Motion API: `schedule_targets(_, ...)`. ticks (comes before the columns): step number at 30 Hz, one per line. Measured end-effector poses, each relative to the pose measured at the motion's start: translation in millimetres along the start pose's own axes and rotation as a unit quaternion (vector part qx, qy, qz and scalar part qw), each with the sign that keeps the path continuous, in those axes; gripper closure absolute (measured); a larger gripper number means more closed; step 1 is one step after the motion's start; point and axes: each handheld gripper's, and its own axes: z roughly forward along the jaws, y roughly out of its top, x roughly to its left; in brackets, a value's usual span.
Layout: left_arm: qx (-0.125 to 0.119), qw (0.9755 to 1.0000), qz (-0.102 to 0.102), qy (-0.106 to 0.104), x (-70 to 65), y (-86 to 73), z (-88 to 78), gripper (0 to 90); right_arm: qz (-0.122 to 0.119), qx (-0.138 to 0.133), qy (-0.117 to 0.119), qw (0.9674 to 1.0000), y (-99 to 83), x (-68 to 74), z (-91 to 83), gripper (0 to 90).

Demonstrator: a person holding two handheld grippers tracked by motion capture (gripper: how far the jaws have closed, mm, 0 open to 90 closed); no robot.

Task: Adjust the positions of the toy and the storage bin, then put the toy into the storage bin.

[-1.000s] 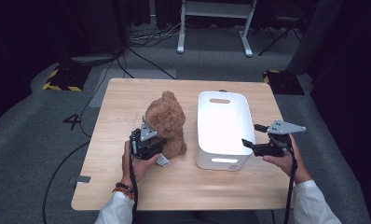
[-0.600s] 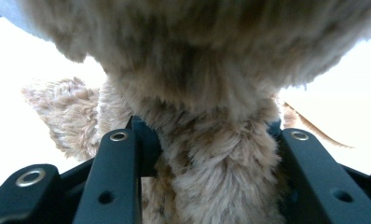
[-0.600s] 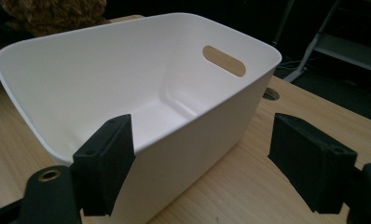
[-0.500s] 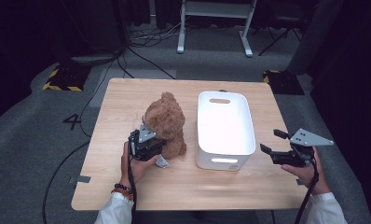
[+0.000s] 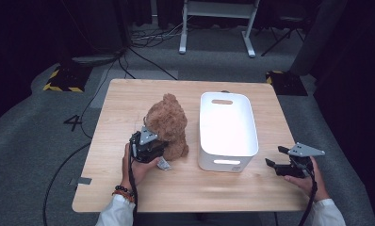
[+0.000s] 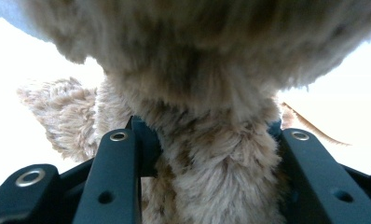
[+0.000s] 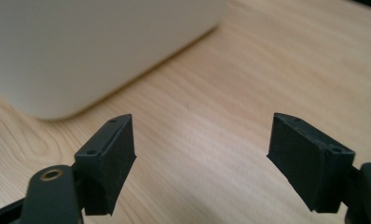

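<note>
Left gripper (image 5: 153,147) clamps teddy bear (image 5: 169,123) low on its body, upright on worktop (image 5: 129,99) beside white bin (image 5: 227,129) | right gripper (image 5: 276,162) wide, holds nothing | advice: lift clear of rim, avoid snagging fur.

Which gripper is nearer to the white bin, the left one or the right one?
Right. The right gripper sits open just beside the white bin; the left gripper clamps the teddy bear further away.

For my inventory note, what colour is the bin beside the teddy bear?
White; the bin shows best in the high view.
</note>
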Motion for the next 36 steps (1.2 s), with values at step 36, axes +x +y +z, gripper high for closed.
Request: schedule_targets(36, -0.019, 0.9997, -0.012, -0.009, -0.6, -5.9, -2.4, 60.0, 0.047, 0.044, 0.014, 0.9978, -39.3, -7.1, 5.6, 17.4)
